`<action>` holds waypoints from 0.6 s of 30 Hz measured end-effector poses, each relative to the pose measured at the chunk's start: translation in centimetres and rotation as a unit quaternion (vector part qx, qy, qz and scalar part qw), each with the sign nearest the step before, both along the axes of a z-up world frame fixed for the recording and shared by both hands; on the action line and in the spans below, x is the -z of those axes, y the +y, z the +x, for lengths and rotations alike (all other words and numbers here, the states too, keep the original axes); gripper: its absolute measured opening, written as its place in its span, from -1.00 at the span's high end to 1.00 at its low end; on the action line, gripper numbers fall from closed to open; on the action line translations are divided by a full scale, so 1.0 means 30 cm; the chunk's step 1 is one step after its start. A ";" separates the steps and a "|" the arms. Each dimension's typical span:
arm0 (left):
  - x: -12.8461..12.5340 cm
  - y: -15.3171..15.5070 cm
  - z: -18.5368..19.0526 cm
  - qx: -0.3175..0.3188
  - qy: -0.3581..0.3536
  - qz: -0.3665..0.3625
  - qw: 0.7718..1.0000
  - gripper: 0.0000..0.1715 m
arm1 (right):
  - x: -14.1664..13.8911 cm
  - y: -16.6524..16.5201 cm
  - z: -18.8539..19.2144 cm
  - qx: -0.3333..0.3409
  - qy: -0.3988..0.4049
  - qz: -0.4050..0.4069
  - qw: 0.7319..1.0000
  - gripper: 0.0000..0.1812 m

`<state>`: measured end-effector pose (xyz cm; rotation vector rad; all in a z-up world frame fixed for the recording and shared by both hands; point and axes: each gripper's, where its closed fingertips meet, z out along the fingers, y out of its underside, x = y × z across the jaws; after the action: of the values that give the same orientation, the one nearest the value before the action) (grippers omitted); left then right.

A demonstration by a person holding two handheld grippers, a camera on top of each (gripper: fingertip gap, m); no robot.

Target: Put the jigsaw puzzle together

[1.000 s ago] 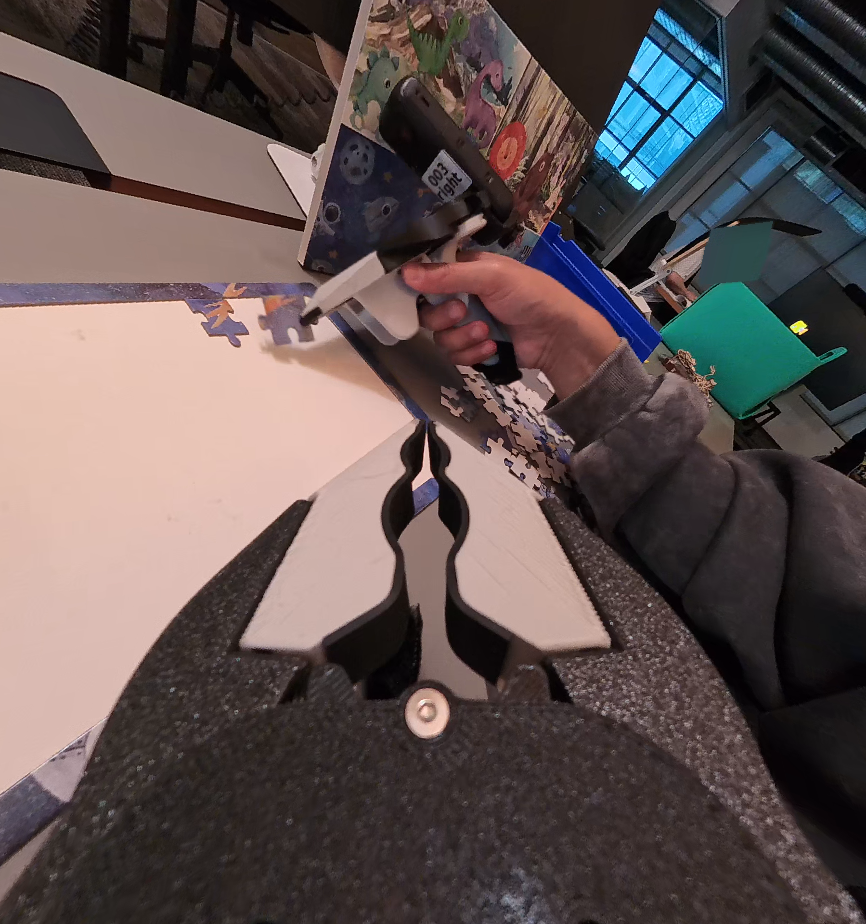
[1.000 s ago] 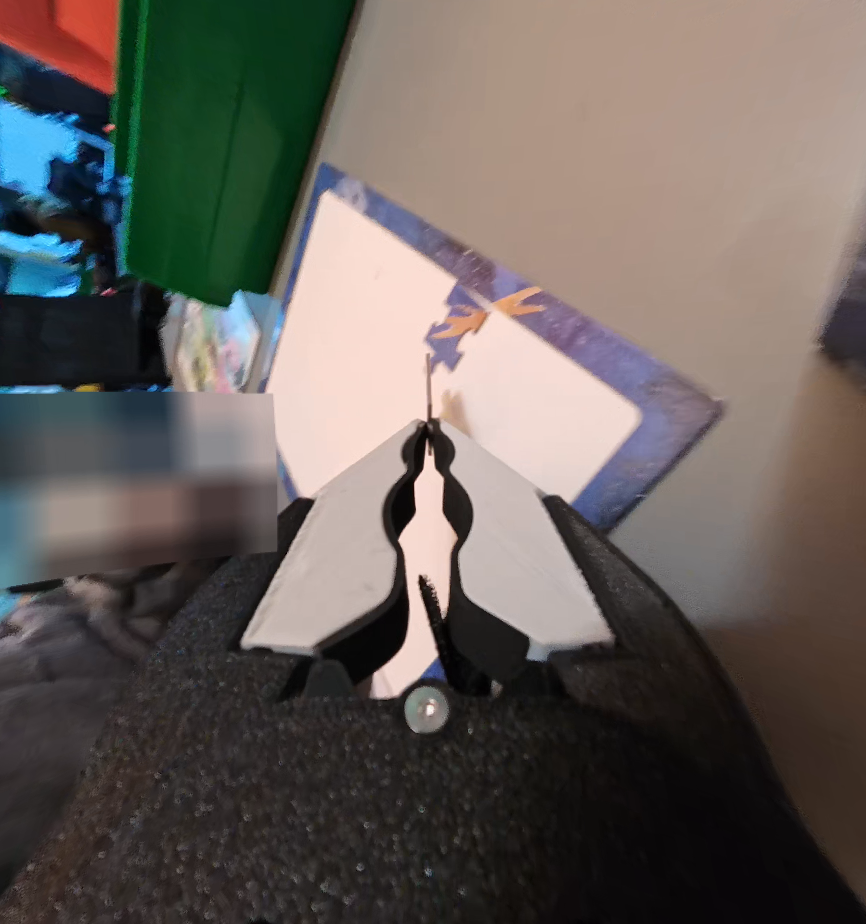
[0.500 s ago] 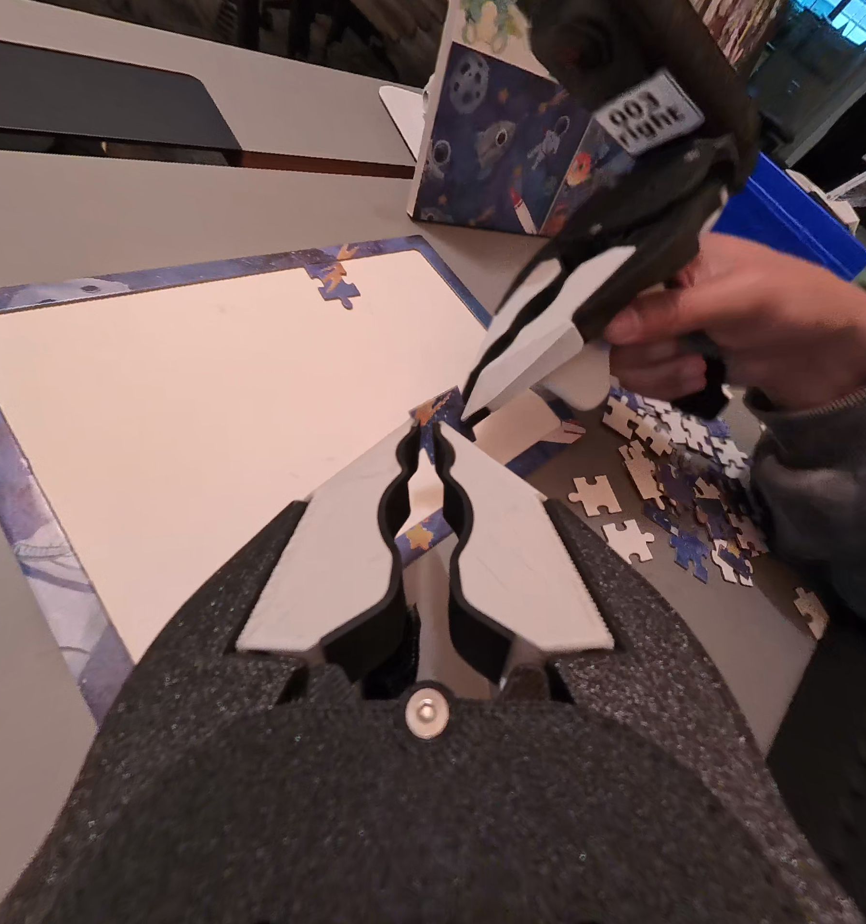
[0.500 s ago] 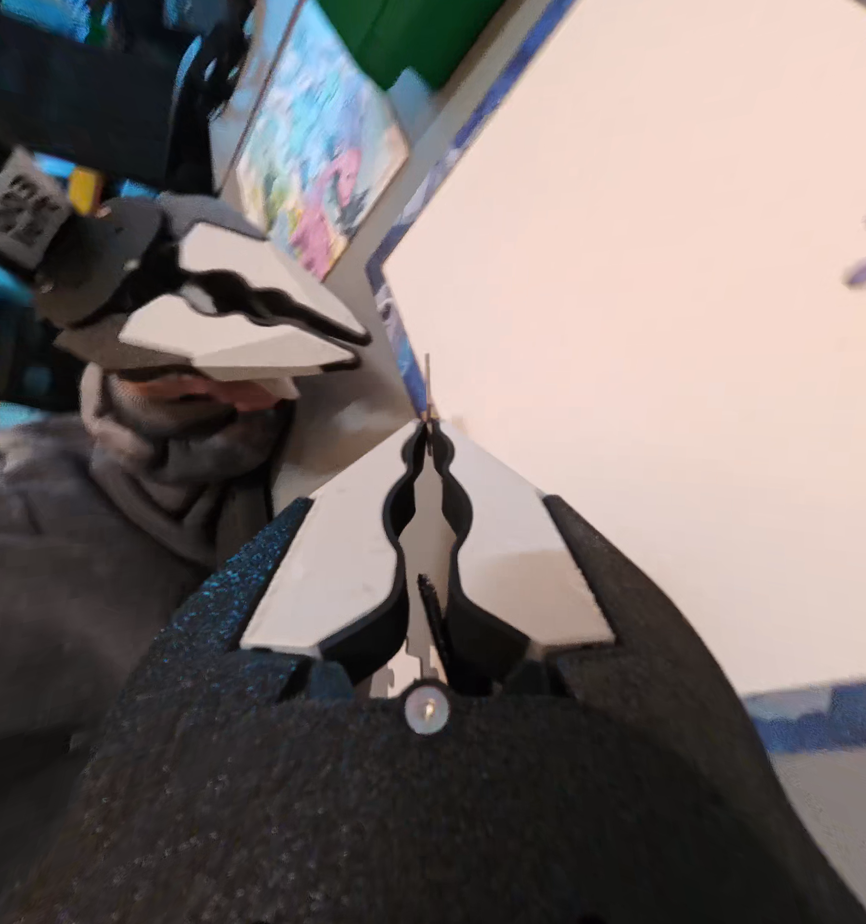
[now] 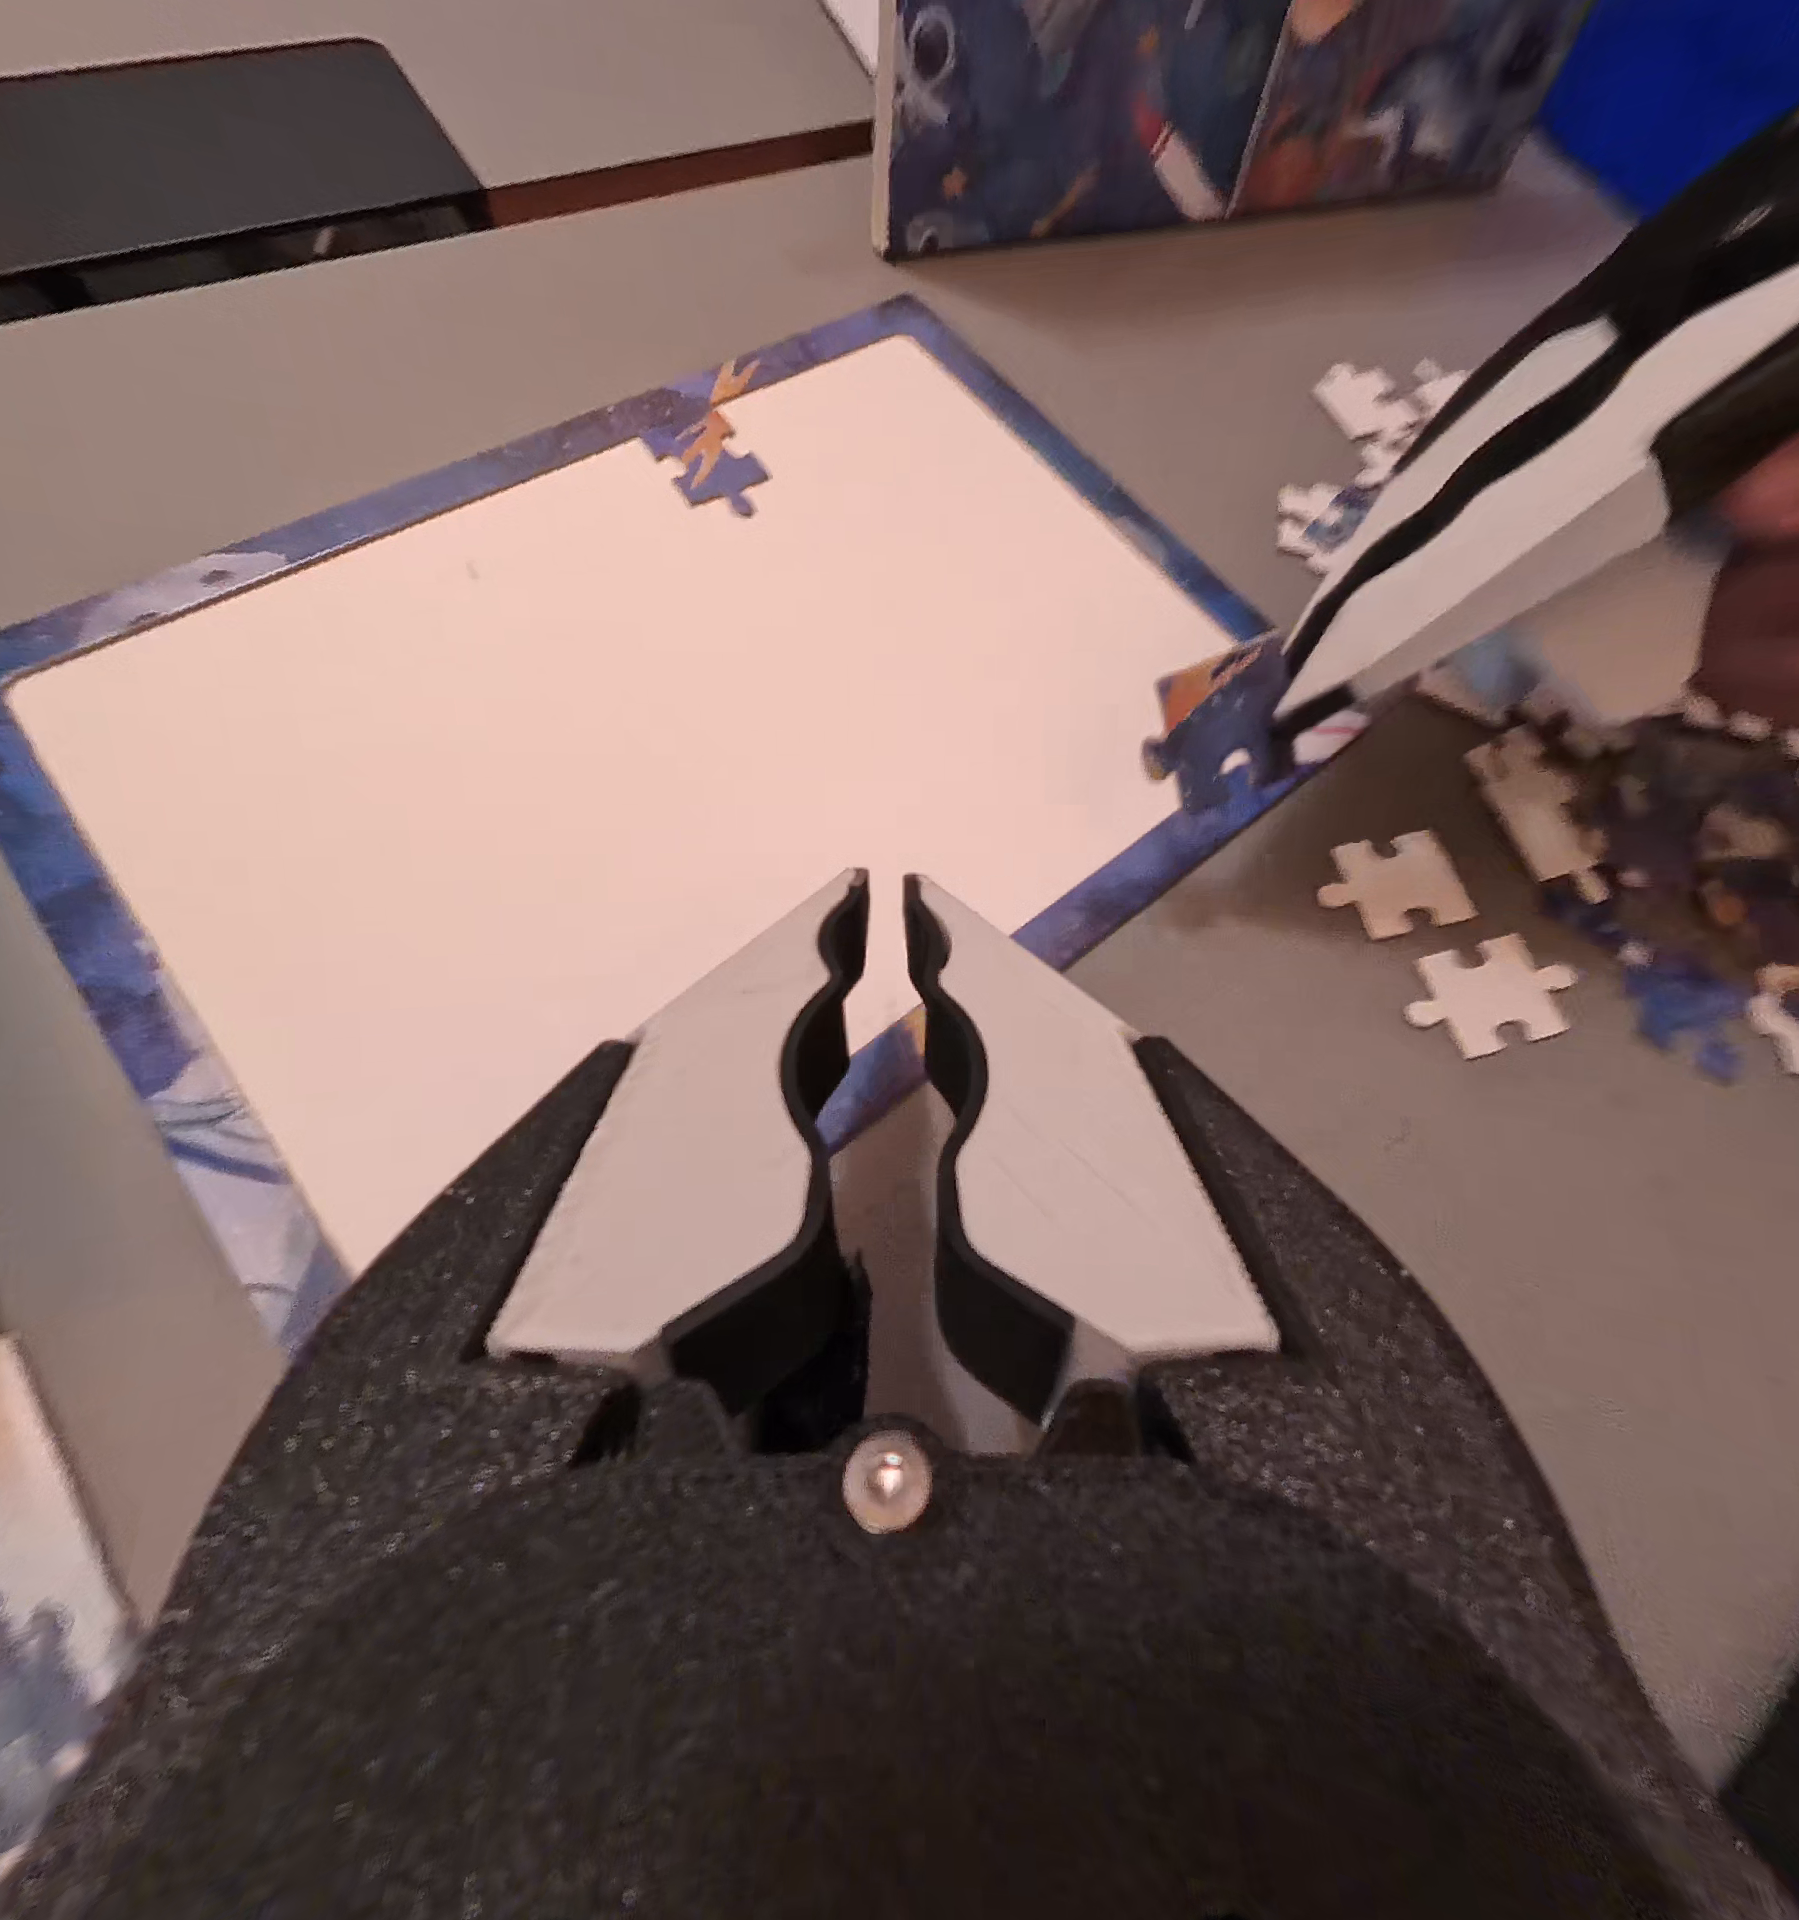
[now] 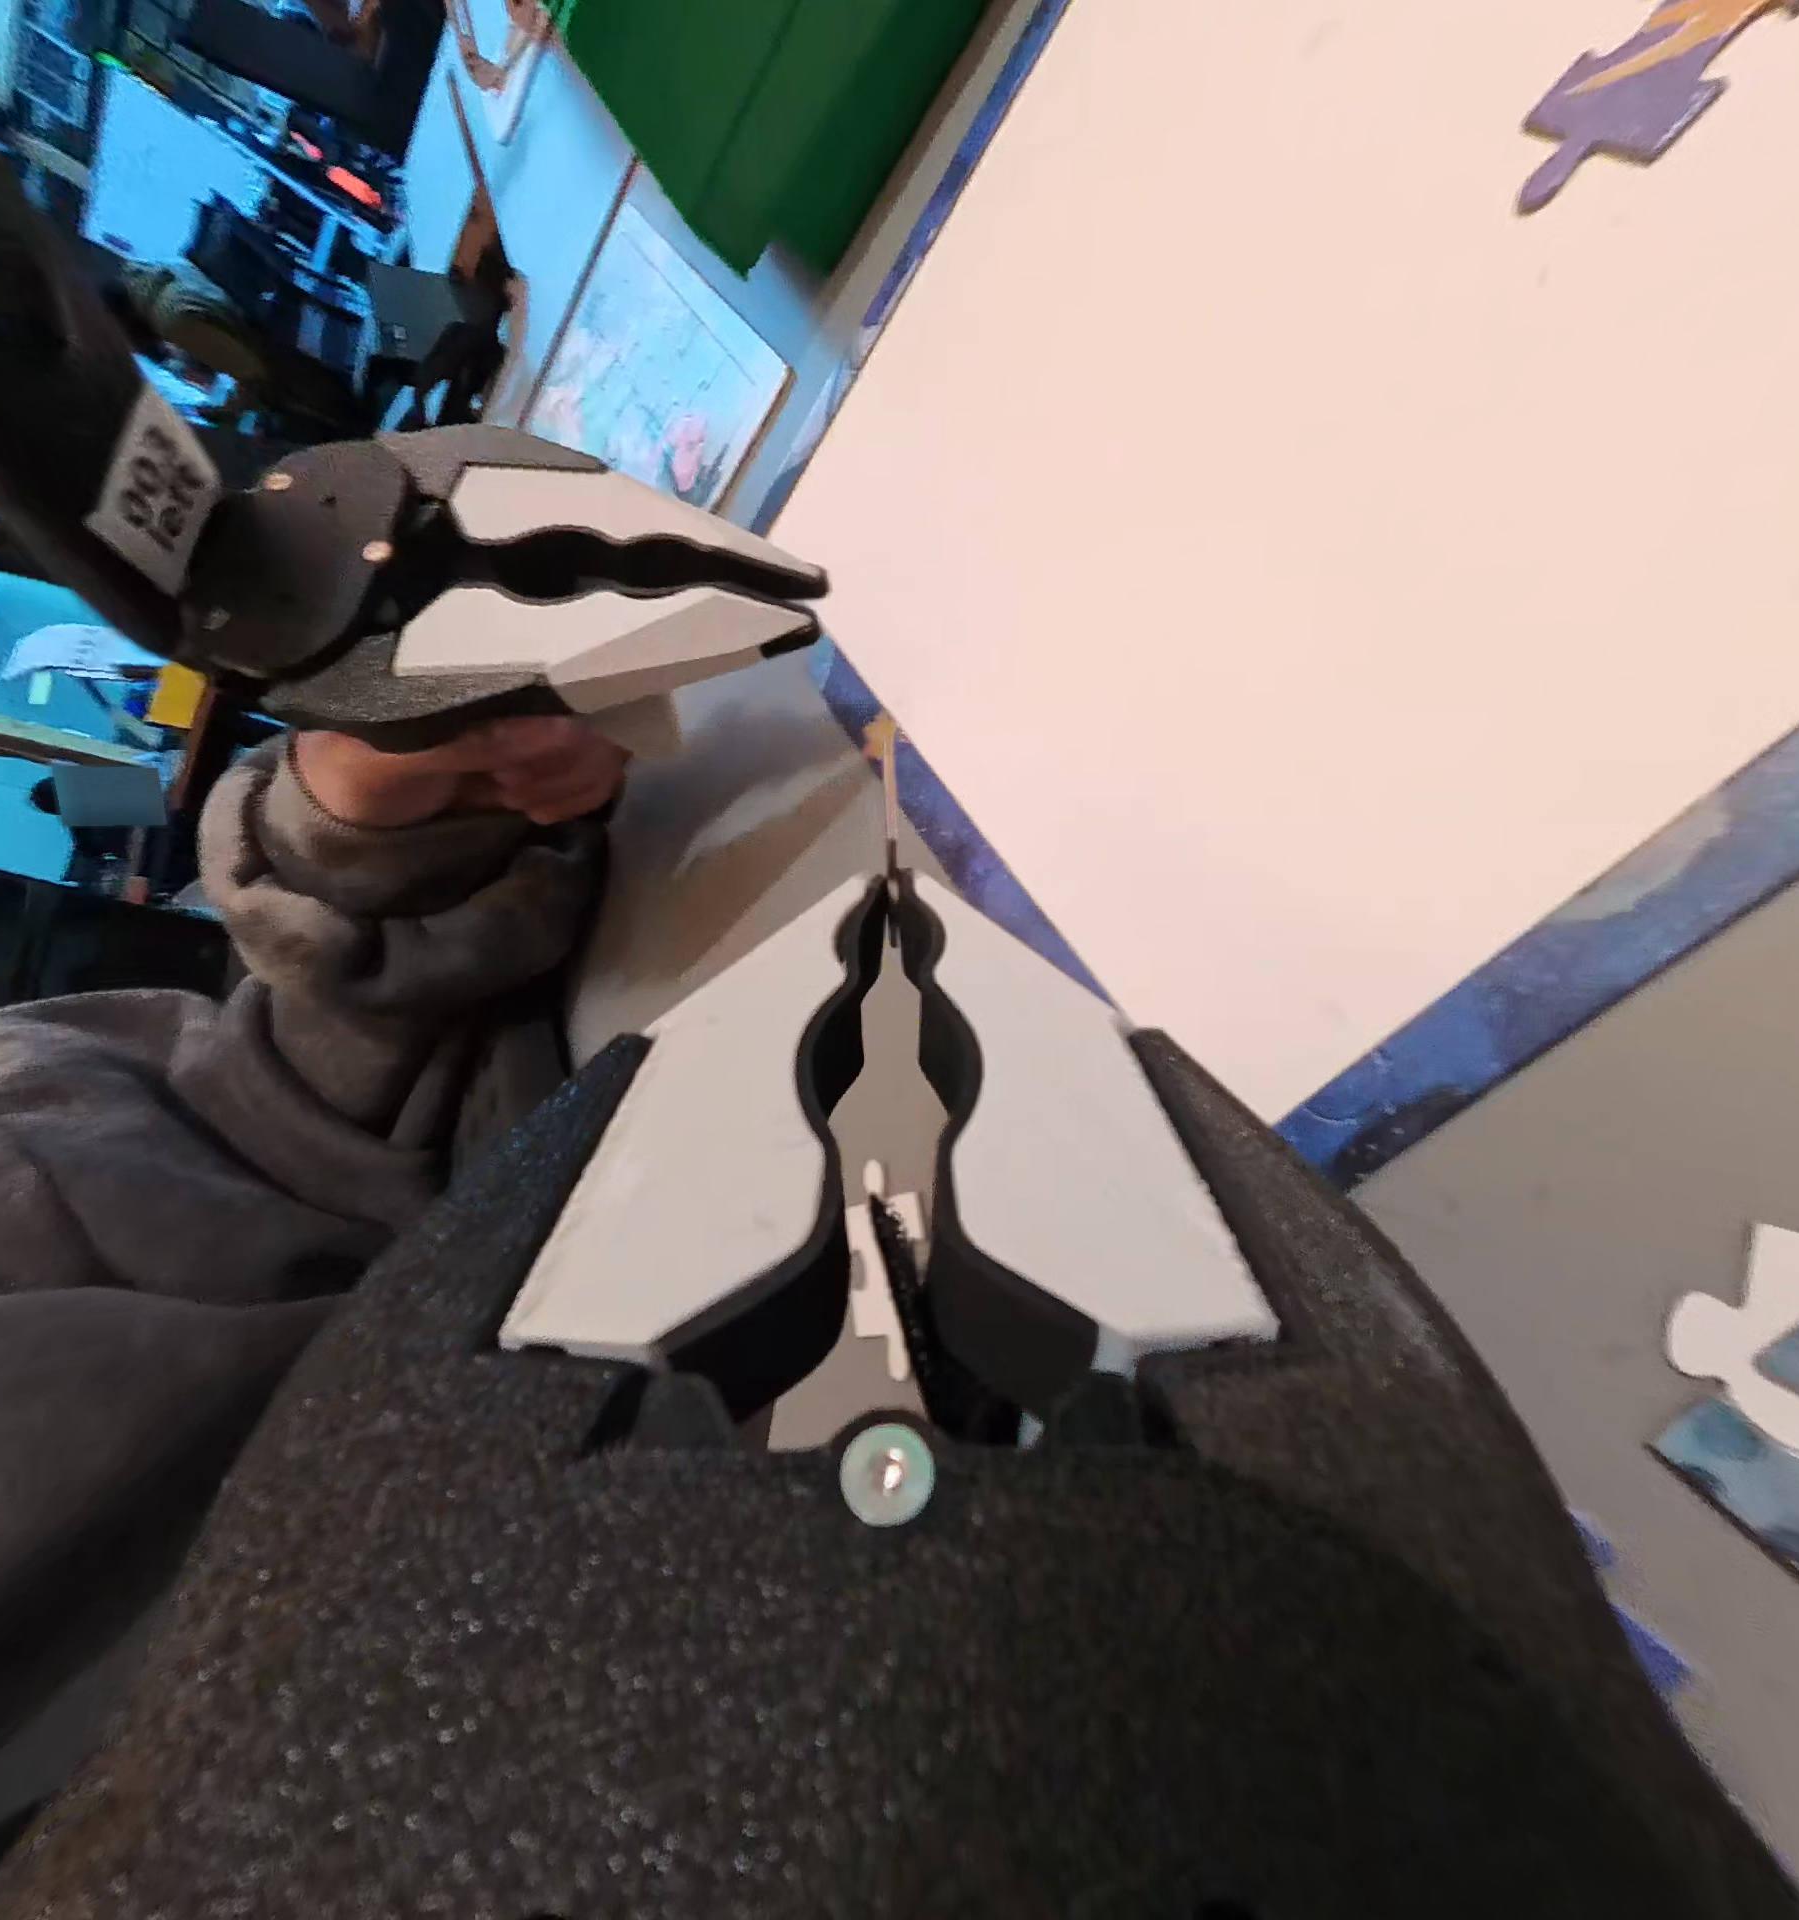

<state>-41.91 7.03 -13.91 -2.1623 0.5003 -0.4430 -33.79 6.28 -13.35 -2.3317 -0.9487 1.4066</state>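
The puzzle tray (image 5: 521, 790) has a blue rim and a bare cream floor. One blue-and-orange piece (image 5: 713, 468) sits joined to its far rim; it also shows in the right wrist view (image 6: 1622, 114). My right gripper (image 6: 890, 883) is shut on a blue puzzle piece (image 6: 890, 800), seen edge-on. In the left wrist view the right gripper (image 5: 1290, 707) holds that piece (image 5: 1212, 727) low over the tray's right corner. My left gripper (image 5: 884, 883) is empty, its fingers closed to a thin slit above the tray's near rim. It shows at the left in the right wrist view (image 6: 812, 603).
A pile of loose pieces (image 5: 1705, 831) lies on the grey table right of the tray, some face down. The puzzle box (image 5: 1186, 114) stands behind the tray. A loose piece (image 6: 1757, 1351) lies near the right gripper. A green bin (image 6: 770, 114) and another picture board (image 6: 656, 364) lie beyond. One gripper's finger ends stand about 9 cm off the other's.
The right gripper has carried its piece from the tray's far rim to the right corner and lowered it. The left gripper has pulled back and now looks down on the tray.
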 end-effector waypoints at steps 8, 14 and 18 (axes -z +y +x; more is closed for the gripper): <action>0.073 -0.104 -0.232 -0.078 0.086 -0.021 0.993 1.00 | 0.105 0.105 0.081 0.004 -0.109 0.108 0.988 0.98; 0.123 -0.090 -0.255 -0.091 0.071 -0.046 0.992 1.00 | 0.125 0.055 0.089 -0.024 -0.117 0.084 0.989 0.98; 0.122 -0.074 -0.256 -0.097 0.070 -0.042 0.992 1.00 | 0.126 0.026 0.088 -0.035 -0.111 0.068 0.991 0.98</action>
<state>-49.59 4.82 -17.56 -2.3081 0.3480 -0.2089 -31.16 7.07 -17.13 -2.4086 -1.1594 1.0826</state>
